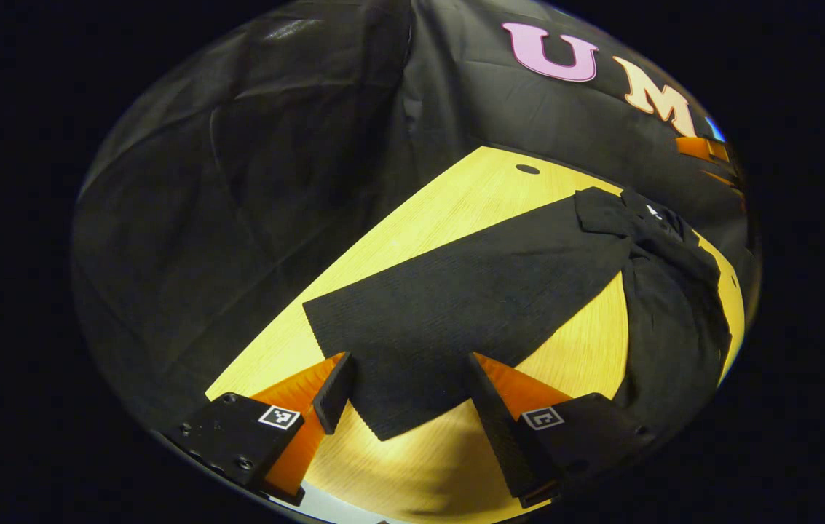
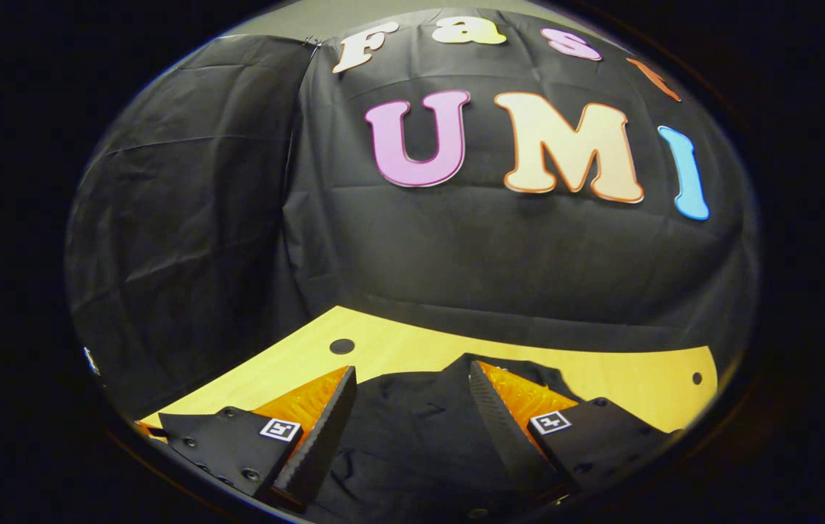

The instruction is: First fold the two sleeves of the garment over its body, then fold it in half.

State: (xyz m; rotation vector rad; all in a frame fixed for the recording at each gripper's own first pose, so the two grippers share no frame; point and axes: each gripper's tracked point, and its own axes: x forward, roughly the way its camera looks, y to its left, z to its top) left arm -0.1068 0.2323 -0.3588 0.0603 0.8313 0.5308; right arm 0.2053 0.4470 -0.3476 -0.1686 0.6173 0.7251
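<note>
A black garment (image 1: 499, 291) lies on the light wooden table (image 1: 456, 204). One long sleeve (image 1: 427, 327) stretches flat toward me, its cuff end lying between the fingers of my left gripper (image 1: 408, 371). That gripper is open just above the cuff, with nothing pinched. The garment's body (image 1: 674, 313) is bunched at the right, with the collar (image 1: 656, 215) at the far end. In the right gripper view, my right gripper (image 2: 412, 382) stands open over dark wrinkled cloth of the garment (image 2: 412, 437), and its fingers do not press on the fabric.
The table (image 2: 601, 364) has a round hole (image 1: 527, 169) near its far edge and smaller holes (image 2: 697, 378) at the right side. The black booth cloth hangs close behind the table's back and left edges.
</note>
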